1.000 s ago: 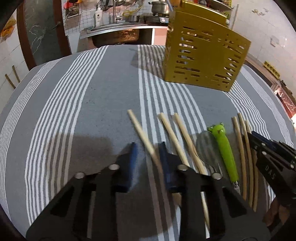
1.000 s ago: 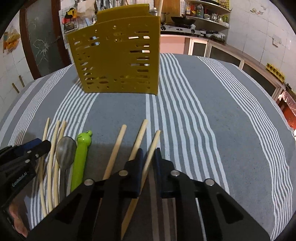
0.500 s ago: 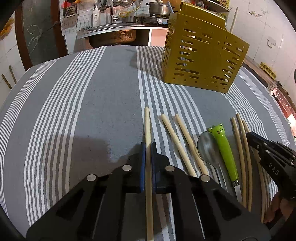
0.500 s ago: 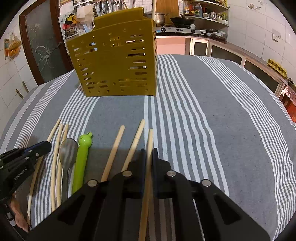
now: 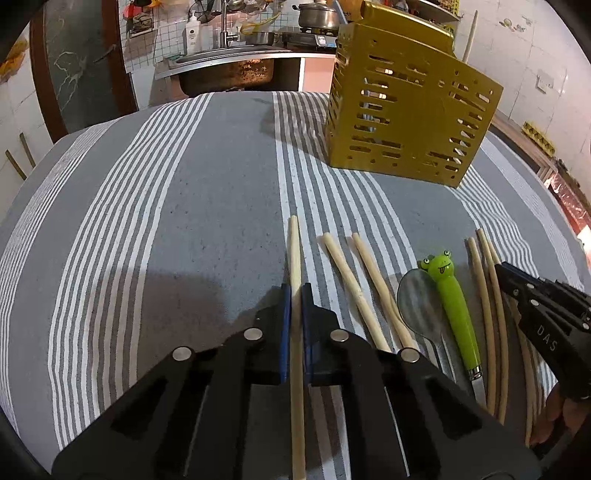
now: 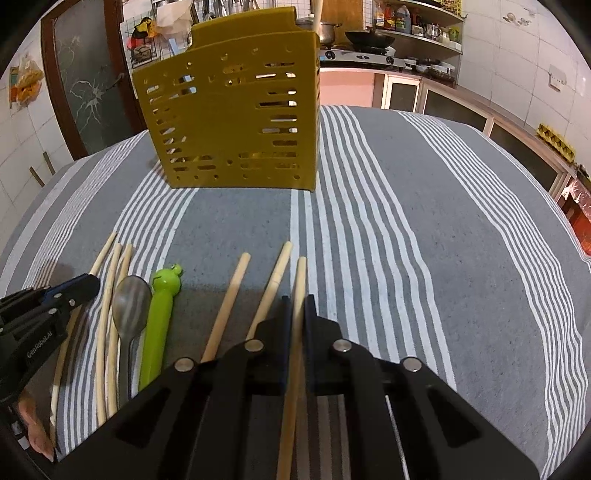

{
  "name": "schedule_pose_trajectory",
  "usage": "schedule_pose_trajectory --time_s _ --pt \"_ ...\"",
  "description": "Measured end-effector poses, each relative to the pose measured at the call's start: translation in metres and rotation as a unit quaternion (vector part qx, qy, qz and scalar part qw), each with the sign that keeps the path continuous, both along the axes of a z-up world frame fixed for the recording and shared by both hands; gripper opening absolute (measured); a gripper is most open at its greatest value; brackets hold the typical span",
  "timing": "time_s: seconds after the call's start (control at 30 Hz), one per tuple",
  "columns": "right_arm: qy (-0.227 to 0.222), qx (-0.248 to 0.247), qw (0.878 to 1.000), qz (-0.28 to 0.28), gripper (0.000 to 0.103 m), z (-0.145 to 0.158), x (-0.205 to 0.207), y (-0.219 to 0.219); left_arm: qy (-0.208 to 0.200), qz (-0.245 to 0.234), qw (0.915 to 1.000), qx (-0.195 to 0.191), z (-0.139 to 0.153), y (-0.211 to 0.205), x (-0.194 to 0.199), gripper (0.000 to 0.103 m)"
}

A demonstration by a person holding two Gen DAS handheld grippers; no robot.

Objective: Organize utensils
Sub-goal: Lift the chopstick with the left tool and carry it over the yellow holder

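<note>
Left tool (image 5: 294, 291): clamped on chopstick (image 5: 294, 243), long axis straight ahead.
Right tool (image 6: 295, 301): clamped on another chopstick (image 6: 300, 275).
Holder (image 6: 229, 107): ahead of both, nearer the right.

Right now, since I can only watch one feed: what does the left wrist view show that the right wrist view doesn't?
Only the left wrist view: a sink and a soap bottle behind the table. Only the right wrist view: a black pan and shelved bottles. Both: the yellow basket, spoon, green frog handle and loose chopsticks on the striped cloth. The left gripper is shut on one chopstick, and the right gripper on another chopstick.
</note>
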State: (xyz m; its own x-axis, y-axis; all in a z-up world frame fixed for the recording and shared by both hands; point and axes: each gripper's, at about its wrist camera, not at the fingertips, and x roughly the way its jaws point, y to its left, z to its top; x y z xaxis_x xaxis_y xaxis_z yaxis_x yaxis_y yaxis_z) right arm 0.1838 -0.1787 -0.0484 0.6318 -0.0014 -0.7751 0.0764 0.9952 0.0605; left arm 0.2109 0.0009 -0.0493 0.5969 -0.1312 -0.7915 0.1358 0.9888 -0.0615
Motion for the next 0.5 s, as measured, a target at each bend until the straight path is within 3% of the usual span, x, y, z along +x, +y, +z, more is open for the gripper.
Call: schedule_pose_trajectory --time_s 0.23,0.5 --pt "-0.037 0.023 0.999 -0.014 0.006 0.014 -0.013 -0.012 -0.025 0.007 0.9995 -0.018 0.009 0.007 -0.009 0.004" --pt "-0.111 0.064 0.991 -0.024 0.006 0.042 -0.037 -0.03 -0.095 0.02 0.9946 -0.036 0.04 0.014 -0.029 0.004"
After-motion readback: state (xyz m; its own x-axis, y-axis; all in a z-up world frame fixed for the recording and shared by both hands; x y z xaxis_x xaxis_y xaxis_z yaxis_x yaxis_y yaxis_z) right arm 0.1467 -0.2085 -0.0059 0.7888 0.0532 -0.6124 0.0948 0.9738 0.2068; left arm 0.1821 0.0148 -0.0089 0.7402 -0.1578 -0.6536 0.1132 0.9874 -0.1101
